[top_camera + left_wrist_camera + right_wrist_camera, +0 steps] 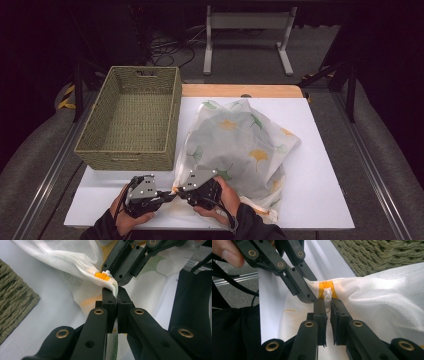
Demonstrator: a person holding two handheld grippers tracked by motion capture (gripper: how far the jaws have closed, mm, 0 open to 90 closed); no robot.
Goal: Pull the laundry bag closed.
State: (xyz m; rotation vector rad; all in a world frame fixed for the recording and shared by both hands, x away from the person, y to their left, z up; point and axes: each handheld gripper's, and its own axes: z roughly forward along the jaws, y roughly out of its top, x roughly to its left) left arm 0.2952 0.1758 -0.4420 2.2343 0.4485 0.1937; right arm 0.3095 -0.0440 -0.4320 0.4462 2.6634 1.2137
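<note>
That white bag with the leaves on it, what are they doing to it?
A person works on the mesh bag on the white table, beside a woven basket. The left gripper is clamped on the bag's edge. The right gripper is closed around the small white zipper pull by the orange zipper end, probably to slide it.

No text, label, brand, number or sign can be read anywhere in the three views: the white mesh bag (240, 145) at frame centre bears only a printed pattern of green and yellow ginkgo leaves, and the woven basket (131, 120) at upper left is unmarked.
</note>
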